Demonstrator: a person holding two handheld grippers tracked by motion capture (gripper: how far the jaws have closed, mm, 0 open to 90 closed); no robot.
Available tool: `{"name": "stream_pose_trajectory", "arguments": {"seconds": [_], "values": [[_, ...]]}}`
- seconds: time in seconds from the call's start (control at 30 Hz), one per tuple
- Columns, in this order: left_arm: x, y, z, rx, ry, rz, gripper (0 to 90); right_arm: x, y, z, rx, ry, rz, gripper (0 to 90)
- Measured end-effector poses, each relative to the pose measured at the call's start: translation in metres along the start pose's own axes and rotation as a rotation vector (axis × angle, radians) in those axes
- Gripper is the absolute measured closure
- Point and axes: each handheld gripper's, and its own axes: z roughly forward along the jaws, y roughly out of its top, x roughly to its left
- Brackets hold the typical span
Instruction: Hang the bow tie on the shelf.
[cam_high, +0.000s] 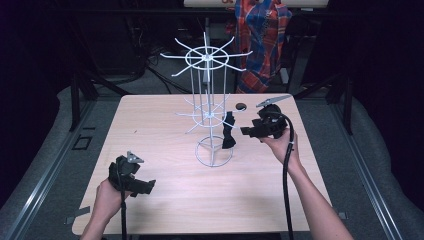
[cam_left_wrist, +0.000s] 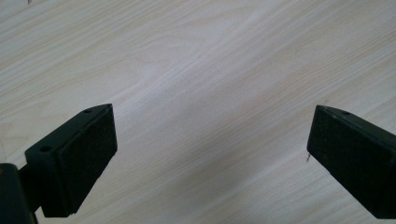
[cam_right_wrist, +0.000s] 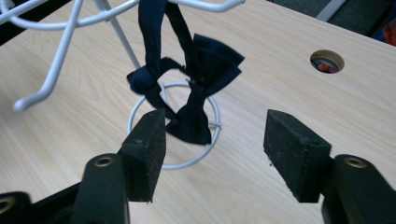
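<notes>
- High view: a white wire rack (cam_high: 209, 107) stands mid-table (cam_high: 150, 145) with a dark bow-tied ribbon (cam_high: 229, 131) hanging from a lower arm, long axis vertical. The right gripper (cam_high: 246, 131) sits just right of it, far nearer than the left gripper (cam_high: 148, 186), which is well apart near the front edge.
- Left gripper view: jaws wide apart, nothing between them, bare table below.
- Right gripper view: jaws spread wide and empty; the ribbon (cam_right_wrist: 187, 74) hangs just beyond, ahead and slightly toward the left jaw, over the rack's base ring (cam_right_wrist: 211, 140).
</notes>
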Motion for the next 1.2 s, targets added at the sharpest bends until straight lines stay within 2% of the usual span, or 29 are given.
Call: {"name": "stream_pose_trajectory", "arguments": {"seconds": [0.2,0.43,0.63,0.8,0.93,1.13,1.2], "values": [[0.0,0.0,0.0,-0.003,-0.003,0.0,1.3,0.001,-0.007,-0.017,0.025,-0.007,-0.019,34.6],[0.0,0.0,0.0,-0.003,-0.006,-0.003,0.8,0.005,-0.021,-0.03,0.086,-0.025,-0.059,25.6],[-0.001,0.0,0.0,0.002,-0.004,-0.001,0.8,0.008,-0.038,-0.037,0.117,0.003,-0.078,18.6],[-0.001,0.0,0.0,0.004,-0.004,0.0,0.7,0.011,-0.055,-0.037,0.15,0.005,-0.088,15.4],[-0.001,0.0,0.0,0.007,-0.005,-0.004,0.8,0.012,-0.07,-0.033,0.233,0.006,-0.112,13.7],[-0.002,0.0,0.002,0.019,-0.009,0.012,0.6,0.006,-0.1,-0.028,0.328,-0.019,-0.1,8.9],[-0.002,0.0,0.002,0.022,-0.009,0.012,0.6,0.004,-0.109,-0.025,0.335,-0.017,-0.083,8.4]]}}
